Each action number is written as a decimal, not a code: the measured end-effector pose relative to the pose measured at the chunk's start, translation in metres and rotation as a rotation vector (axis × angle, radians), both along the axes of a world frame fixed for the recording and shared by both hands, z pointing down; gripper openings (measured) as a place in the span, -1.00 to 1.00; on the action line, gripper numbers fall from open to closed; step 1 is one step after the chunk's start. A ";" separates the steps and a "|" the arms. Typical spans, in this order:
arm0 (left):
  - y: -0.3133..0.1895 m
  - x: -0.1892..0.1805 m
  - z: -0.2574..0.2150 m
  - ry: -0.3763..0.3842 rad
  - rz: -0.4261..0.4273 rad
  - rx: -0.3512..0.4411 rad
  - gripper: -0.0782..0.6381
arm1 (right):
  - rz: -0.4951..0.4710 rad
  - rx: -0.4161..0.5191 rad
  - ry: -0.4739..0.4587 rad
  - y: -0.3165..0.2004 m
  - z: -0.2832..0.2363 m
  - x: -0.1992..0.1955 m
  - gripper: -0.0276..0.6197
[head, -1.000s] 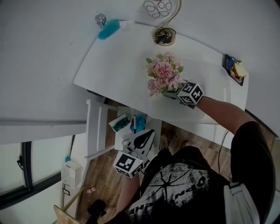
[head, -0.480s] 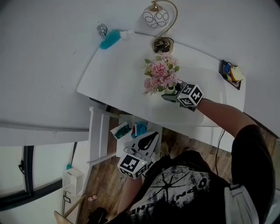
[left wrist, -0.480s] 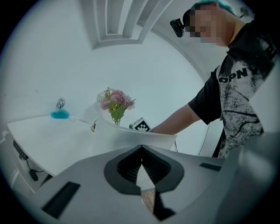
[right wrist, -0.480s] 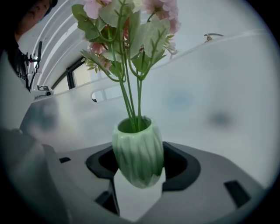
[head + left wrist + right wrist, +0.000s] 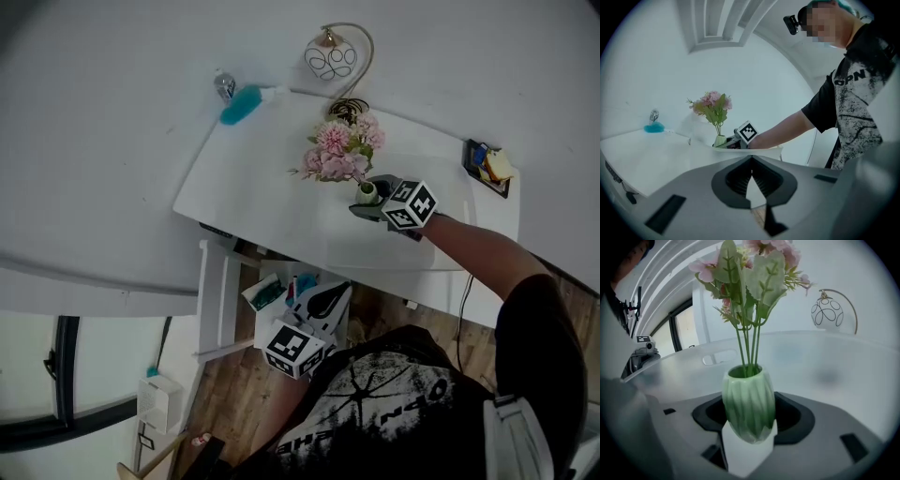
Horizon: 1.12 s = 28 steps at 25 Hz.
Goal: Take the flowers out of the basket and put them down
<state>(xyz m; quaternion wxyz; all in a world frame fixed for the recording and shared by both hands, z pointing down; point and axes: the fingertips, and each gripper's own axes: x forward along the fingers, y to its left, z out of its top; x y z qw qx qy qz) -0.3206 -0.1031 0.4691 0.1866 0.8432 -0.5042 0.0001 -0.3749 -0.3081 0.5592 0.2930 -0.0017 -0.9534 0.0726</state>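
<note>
A white worktop [image 5: 272,187] with rounded corners stands against a pale wall, over a wooden floor [image 5: 239,403]. The person's black printed shirt [image 5: 394,403] fills the lower part of the head view, and their bare right forearm [image 5: 469,246] reaches out across the worktop's near side.

The right tool [image 5: 372,201] is over the middle of the worktop, nearer its far edge. Its jaws pinch a green ribbed vase [image 5: 749,404] from both sides, low on its body. The vase is upright, and from its mouth rise thin green stems carrying the flowers [image 5: 339,150], a pink bunch with pale leaves. Whether the vase's base touches the worktop cannot be told.

The left tool [image 5: 751,180] is held low, below the worktop's near edge and close to the person's body, well apart from the flowers. Its jaws are pressed together at the tips with nothing between them.

Just behind the flowers, at the far edge, stands a lamp [image 5: 330,58] with a white globe on a curved gold stem. A teal brush [image 5: 240,103] lies at the far left corner, and a small dark tray [image 5: 487,164] of coloured bits sits at the right end. Under the worktop there is a low white shelf [image 5: 272,291] holding teal items
</note>
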 end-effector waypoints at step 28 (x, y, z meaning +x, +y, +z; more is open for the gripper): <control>-0.044 0.080 -0.071 -0.039 0.269 0.151 -0.74 | 0.197 0.051 -0.154 -0.013 -0.160 0.085 -0.06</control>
